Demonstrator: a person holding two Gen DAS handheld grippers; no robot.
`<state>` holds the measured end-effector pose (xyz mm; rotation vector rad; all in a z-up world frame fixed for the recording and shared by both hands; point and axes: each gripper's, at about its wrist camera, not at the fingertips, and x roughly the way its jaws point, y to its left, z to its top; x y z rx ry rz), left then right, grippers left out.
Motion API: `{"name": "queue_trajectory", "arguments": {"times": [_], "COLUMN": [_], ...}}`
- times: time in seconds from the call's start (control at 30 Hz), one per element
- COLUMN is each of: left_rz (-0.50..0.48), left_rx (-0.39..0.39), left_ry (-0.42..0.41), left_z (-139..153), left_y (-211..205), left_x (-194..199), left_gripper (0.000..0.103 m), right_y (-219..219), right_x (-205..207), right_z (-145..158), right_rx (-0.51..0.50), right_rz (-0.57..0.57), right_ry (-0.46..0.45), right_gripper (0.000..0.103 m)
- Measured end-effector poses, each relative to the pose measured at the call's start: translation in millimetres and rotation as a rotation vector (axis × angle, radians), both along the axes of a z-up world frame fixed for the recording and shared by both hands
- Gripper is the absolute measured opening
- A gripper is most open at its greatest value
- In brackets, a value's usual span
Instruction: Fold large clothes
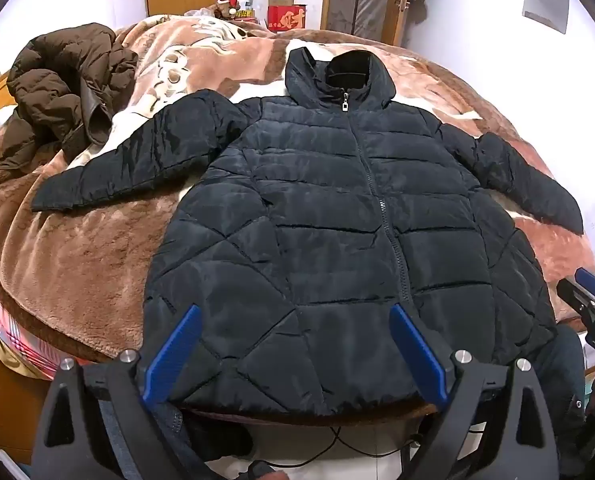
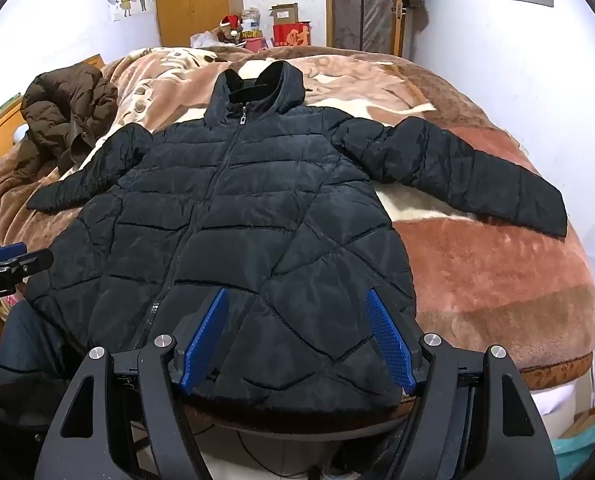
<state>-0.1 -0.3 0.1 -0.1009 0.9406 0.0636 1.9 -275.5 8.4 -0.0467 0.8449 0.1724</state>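
Left wrist view: a crumpled brown puffer coat [image 1: 61,92] lies far left on the plush brown-and-cream blanket [image 1: 77,248]. A black quilted zip-up hooded jacket [image 1: 337,216] lies flat mid-bed, front up, sleeves spread. Above its hem hovers the left gripper [image 1: 295,312], blue pads wide apart, empty. The right gripper [image 2: 297,296] likewise gapes, holding nothing.

I see the black quilted puffer jacket [image 1: 337,216] lying flat, front up, on the bed's brown plush blanket [image 1: 81,248], zipped to the collar, hood at the far end, both sleeves spread outward, hem at the near edge. A brown coat [image 1: 57,92] lies crumpled far left.
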Motion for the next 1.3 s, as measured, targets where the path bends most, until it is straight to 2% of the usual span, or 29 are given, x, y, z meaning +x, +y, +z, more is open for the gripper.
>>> {"name": "queue_trajectory", "arguments": {"times": [1.3], "left_rz": [0.017], "left_rx": [0.012], "left_ry": [0.02], "left_z": [-7.0], "left_y": [3.4], "left_x": [1.1], "left_gripper": [0.096], "right_y": [-0.1], "right_x": [2.1], "right_z": [-7.1], "right_rx": [-0.01], "right_rz": [-0.012], "right_ry": [0.033], "right_gripper": [0.071]}}
